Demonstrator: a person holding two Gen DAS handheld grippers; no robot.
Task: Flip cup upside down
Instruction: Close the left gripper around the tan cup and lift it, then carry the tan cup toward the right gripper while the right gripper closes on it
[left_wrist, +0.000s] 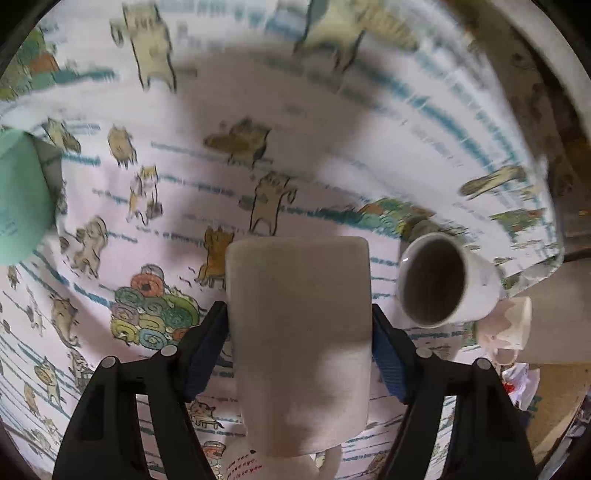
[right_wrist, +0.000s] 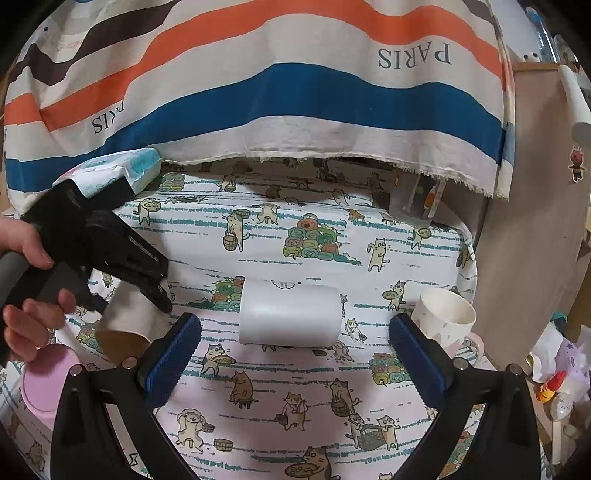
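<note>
Clamped between the blue pads of the left claw (left_wrist: 299, 350) is a beige cup (left_wrist: 297, 332), held above the desk (left_wrist: 166, 206) with its cat-print cloth. At two o'clock from it, a white mug (left_wrist: 447, 280) is seen on its side. The right claw (right_wrist: 295, 354) is spread apart, with that white mug (right_wrist: 290, 315) lying between its fingers' line at twelve o'clock. A paper cup (right_wrist: 445, 314) stands at two o'clock.

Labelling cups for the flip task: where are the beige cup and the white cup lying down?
beige cup (left_wrist: 299, 332): left wrist view, side wall.
white cup (right_wrist: 291, 317): right wrist view, side wall.
</note>
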